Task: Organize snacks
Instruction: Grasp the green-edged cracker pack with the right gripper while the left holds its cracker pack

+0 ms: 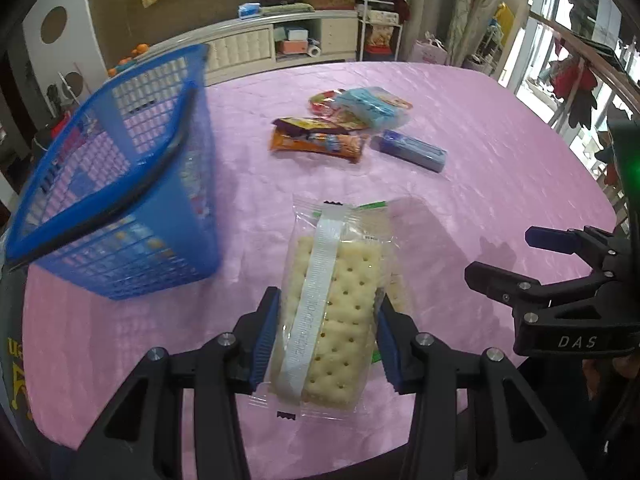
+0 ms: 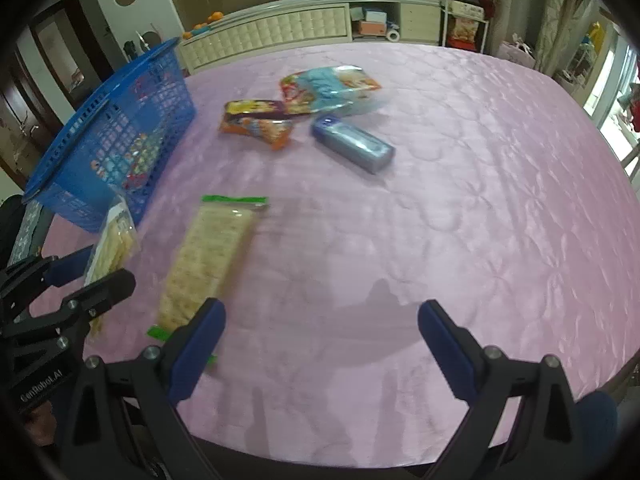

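**Cracker pack lifted, basket waiting alongside**

The left gripper is clamped on a clear-wrapped cracker pack, its ribbed blue pads pressing the 2 long edges so the flat, stiff stack stays level in the hold. A second cracker pack lies on the pink quilted tabletop near the right gripper, whose jaws stand wide apart and empty. The blue lattice basket sits just left, close enough for a short drop (likely the destination). Farther back lie glossy crinkled wrappers and a smooth bluish rectangular box, still to be gathered.
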`<state>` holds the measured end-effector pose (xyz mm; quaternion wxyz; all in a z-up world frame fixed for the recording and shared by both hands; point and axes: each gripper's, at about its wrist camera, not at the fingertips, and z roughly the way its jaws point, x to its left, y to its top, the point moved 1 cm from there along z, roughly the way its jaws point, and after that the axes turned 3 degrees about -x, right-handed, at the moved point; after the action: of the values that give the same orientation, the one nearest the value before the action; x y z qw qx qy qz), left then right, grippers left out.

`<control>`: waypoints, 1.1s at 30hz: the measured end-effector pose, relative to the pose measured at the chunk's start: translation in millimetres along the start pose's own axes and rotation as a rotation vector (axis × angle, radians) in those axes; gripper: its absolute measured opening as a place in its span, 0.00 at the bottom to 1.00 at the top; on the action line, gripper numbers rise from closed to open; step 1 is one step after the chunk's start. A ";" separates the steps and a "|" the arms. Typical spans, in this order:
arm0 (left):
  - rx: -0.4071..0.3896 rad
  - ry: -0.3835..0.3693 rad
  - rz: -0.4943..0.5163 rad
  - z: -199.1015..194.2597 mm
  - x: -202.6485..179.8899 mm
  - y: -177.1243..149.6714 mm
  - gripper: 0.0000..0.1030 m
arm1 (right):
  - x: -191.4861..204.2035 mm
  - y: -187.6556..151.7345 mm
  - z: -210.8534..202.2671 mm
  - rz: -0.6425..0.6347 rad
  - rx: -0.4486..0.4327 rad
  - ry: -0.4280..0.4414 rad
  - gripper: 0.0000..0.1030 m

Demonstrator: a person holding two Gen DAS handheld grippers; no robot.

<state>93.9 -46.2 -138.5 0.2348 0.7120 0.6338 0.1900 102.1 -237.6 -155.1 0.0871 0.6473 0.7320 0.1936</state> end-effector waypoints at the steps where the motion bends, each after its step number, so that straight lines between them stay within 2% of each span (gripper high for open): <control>1: -0.004 0.004 -0.005 -1.7 3.1 -1.9 0.42 | 6.2 0.7 -0.2 -0.004 0.001 0.004 0.96; 11: -0.018 0.020 -0.082 -2.9 41.5 -20.6 0.42 | 54.6 2.9 11.6 -0.051 0.038 0.025 0.96; 22: -0.007 0.032 -0.149 8.0 79.2 -33.4 0.42 | 95.1 10.1 45.8 -0.081 0.088 0.025 0.96; 28: 0.000 0.025 -0.188 17.2 91.8 -36.7 0.42 | 112.1 10.9 67.9 -0.104 0.141 0.014 0.96; 31: 0.001 0.029 -0.183 20.7 92.3 -37.5 0.42 | 120.2 11.5 71.5 -0.148 0.129 -0.006 0.95; 33: 0.004 0.030 -0.178 22.8 91.7 -37.8 0.42 | 125.0 10.6 73.3 -0.184 0.124 -0.033 0.90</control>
<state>87.4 45.8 -181.4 0.2399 0.6503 0.6985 0.1779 121.2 -101.5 -202.2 0.0765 0.5848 0.7973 0.1285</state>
